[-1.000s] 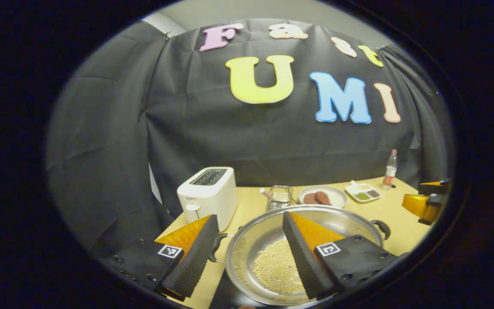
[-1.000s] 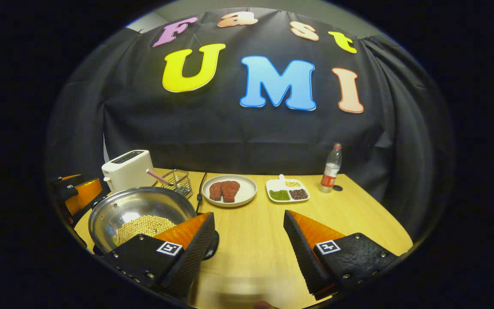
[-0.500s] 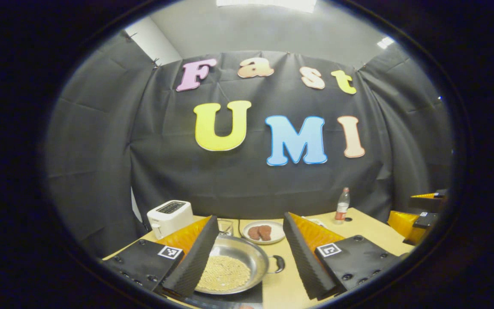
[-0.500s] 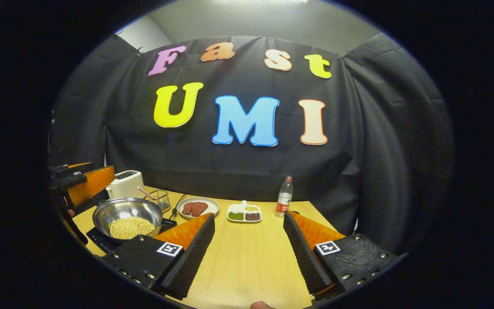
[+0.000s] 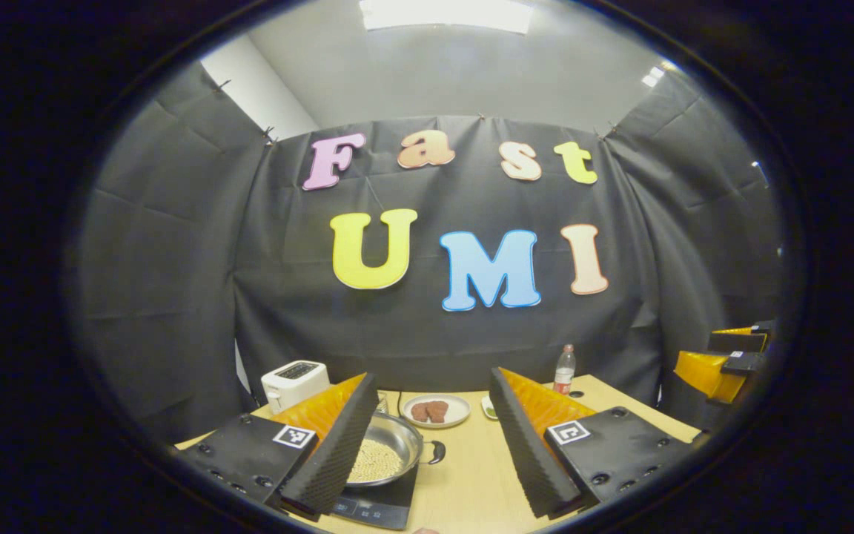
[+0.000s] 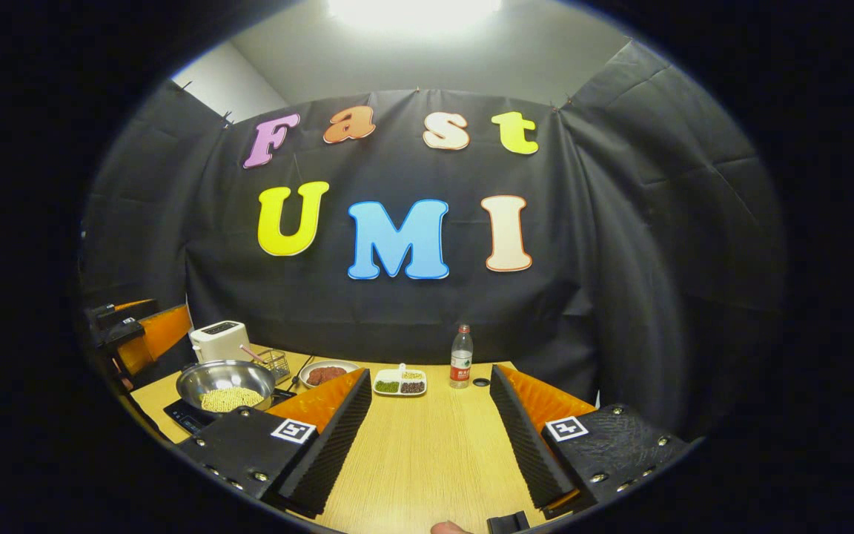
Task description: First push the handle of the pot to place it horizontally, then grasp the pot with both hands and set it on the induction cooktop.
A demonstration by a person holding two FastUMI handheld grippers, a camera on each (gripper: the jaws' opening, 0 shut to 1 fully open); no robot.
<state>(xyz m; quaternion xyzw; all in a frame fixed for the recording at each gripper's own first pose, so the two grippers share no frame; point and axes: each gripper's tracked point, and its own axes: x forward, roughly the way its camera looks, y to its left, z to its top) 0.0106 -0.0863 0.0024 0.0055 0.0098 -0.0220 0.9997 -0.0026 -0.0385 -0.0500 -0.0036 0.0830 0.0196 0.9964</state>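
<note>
In the left gripper view, we see our left gripper held with its fingers spread wide, grasping nothing. The steel pot with pale beans sits on the black induction cooktop on the wooden table, one black handle pointing sideways.

In the right gripper view, our right gripper is likewise released above bare tabletop. The pot rests on the cooktop far left, near the white toaster.

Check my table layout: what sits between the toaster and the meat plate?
A wire basket, seen in the right gripper view, between toaster and plate.
</note>
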